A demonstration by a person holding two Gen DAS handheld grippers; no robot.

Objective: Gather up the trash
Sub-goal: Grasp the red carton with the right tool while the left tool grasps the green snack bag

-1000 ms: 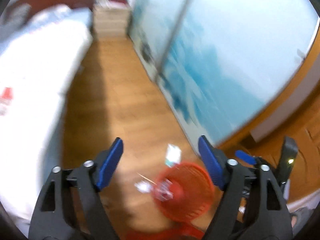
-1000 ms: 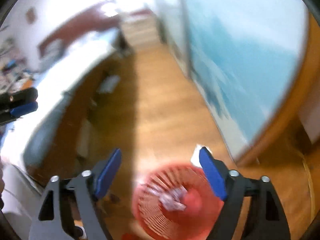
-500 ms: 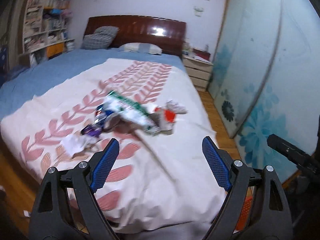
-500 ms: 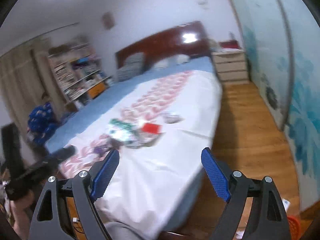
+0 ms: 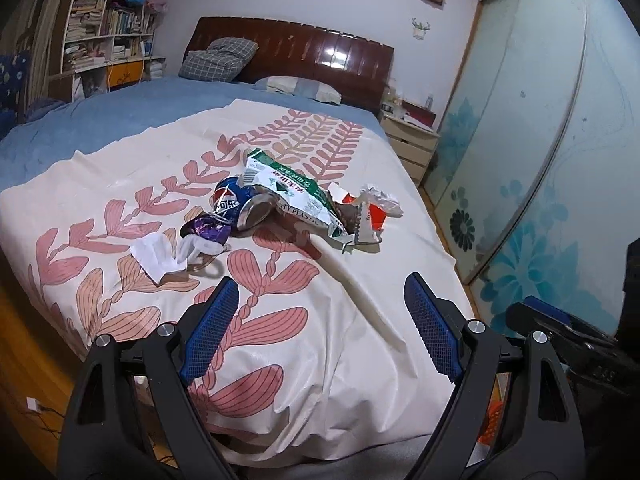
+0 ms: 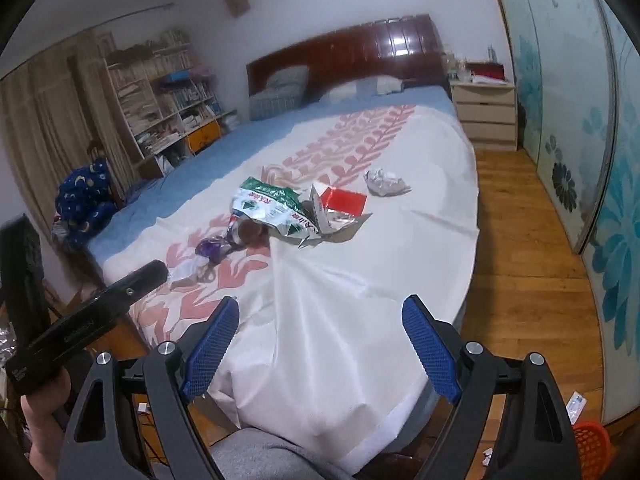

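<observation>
I hold both grippers short of the bed [image 5: 360,360], pointed at the litter. Left gripper [image 5: 320,328]: fingers spread wide, nothing between them. Right gripper [image 6: 318,346]: likewise released and empty.

Progress, by my judgement: early or mid-task. The main pile is uncollected and sits mid-bed on the leaf-print cover. An orange basket [image 6: 590,444] stands on the floor at the bed's foot corner; its contents cannot be made out from here.

Items left on the bed:
- green-and-white bag [image 5: 292,196], long axis running diagonally from the headboard side toward the near right edge, torn mouth toward me;
- crushed can [image 5: 240,208], lying on its side beside the bag, its end facing the near right;
- purple wrapper [image 5: 204,230] touching the can;
- white tissue [image 5: 154,258] nearest the left gripper;
- red-and-white carton [image 6: 340,202], opened;
- crumpled paper [image 6: 384,182], slightly apart toward the bed's right edge.
</observation>
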